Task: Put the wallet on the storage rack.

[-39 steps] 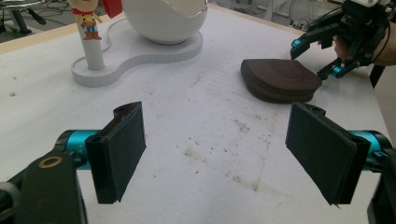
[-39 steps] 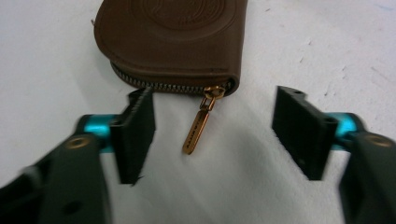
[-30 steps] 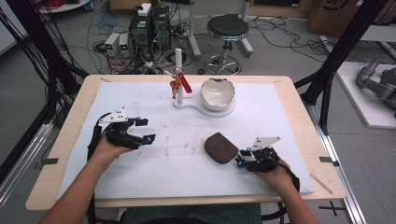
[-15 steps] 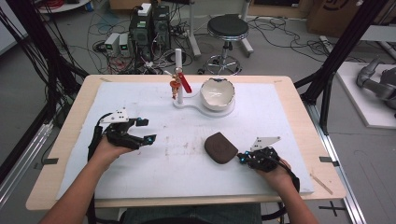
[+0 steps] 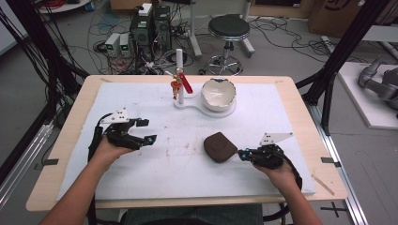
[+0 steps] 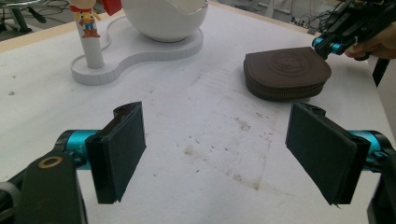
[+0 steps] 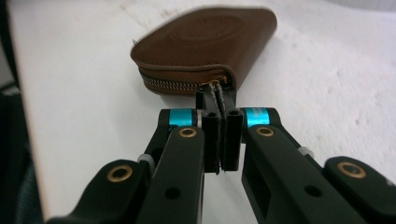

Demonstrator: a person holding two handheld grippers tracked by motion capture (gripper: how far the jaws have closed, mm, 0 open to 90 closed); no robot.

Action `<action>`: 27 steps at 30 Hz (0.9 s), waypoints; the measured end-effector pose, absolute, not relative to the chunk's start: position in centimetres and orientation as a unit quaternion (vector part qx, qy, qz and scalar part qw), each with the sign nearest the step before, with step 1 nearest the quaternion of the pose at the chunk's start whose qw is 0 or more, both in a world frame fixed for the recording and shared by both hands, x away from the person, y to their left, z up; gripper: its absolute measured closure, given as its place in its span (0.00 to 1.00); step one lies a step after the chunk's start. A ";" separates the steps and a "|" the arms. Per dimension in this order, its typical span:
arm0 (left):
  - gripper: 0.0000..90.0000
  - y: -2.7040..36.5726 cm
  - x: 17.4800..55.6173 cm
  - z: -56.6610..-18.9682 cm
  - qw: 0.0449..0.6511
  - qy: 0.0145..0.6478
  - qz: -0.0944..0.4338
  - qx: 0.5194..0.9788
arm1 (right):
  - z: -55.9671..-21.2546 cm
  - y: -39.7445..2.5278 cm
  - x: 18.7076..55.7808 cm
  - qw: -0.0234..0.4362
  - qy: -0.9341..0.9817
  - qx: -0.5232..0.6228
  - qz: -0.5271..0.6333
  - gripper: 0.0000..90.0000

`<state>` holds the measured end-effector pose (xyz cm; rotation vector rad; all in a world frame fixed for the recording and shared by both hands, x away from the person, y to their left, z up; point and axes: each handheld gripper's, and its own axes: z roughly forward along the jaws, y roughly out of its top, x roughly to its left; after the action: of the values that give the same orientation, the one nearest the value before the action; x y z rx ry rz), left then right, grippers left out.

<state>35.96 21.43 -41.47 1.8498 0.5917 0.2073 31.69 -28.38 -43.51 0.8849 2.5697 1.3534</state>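
Brown zip pouch (image 5: 219, 146) flat on white mat (image 5: 141, 187), centre-right. Right gripper (image 7: 219, 100) pressed together at pouch's zip end, probably pinching pull tab to open it; tab itself unclear. Left gripper (image 6: 224, 144) spread wide, hovering apart, ready to steady pouch.

Pouch (image 7: 205, 46): brown leather, matt, metal zipper. Table cover (image 5: 155, 168): white, rough, stained. Bowl (image 5: 218, 93): glossy ceramic look. Gripper pads (image 6: 126, 149): matt black, soft-looking. Table (image 5: 305, 108) edge: pale wood.
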 end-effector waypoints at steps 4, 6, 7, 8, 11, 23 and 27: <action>0.22 21.6 36.0 -41.4 0.560 0.253 0.089 0.784 | -42.9 -28.1 31.7 0.049 0.833 0.287 0.471 1.00; 0.22 21.7 36.0 -41.4 0.560 0.254 0.091 0.783 | -42.5 -28.0 31.7 0.043 0.825 0.283 0.487 1.00; 0.22 21.7 36.1 -41.4 0.561 0.255 0.091 0.783 | -42.2 -28.0 31.7 0.040 0.820 0.284 0.496 1.00; 0.22 21.7 36.1 -41.5 0.561 0.257 0.091 0.782 | -42.0 -27.9 31.8 0.037 0.815 0.282 0.505 1.00; 0.22 21.7 36.1 -41.5 0.561 0.257 0.091 0.782 | -41.4 -27.9 32.1 0.029 0.798 0.284 0.532 1.00; 0.22 22.0 36.1 -41.4 0.563 0.262 0.095 0.778 | -38.6 -27.7 33.7 0.044 0.764 0.280 0.580 1.00; 0.22 22.1 36.1 -41.4 0.563 0.262 0.095 0.778 | -38.1 -27.2 34.6 0.046 0.758 0.280 0.588 1.00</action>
<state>36.12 22.10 -41.35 1.8305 0.6172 0.2243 34.56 -27.20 -38.05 0.8543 2.3131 1.7953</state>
